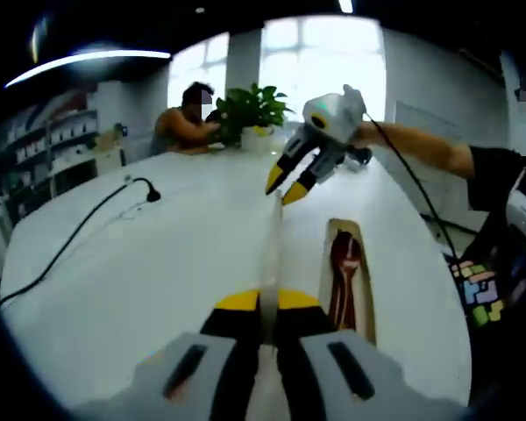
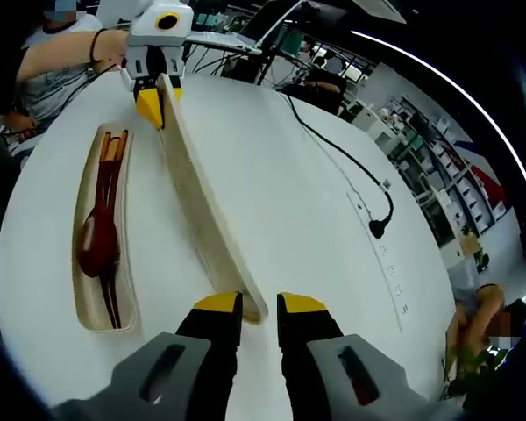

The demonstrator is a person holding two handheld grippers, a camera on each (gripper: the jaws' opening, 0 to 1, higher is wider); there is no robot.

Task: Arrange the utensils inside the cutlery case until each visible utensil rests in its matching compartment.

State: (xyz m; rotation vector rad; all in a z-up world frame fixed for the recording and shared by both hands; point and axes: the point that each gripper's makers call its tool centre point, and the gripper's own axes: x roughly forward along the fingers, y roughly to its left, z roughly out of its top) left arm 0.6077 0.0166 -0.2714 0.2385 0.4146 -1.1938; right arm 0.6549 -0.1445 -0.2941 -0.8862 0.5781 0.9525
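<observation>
- We saw the left gripper [image 2: 159,95] clamped on one end of the long cream lid [image 2: 206,206], held edge-up above the table [image 2: 289,202].
- The right gripper [image 2: 259,307] stood narrowly parted at the lid's other end, not gripping it.
- The case [image 2: 81,307], with spoon [image 2: 96,241] and chopsticks [image 2: 114,153] inside, lay parallel just beside the lid.

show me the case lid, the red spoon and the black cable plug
case lid [image 2: 206,210], right gripper view, middle of its long pale face
red spoon [image 2: 96,241], right gripper view, on its bowl
black cable plug [image 2: 377,230], right gripper view, on the plug head
</observation>
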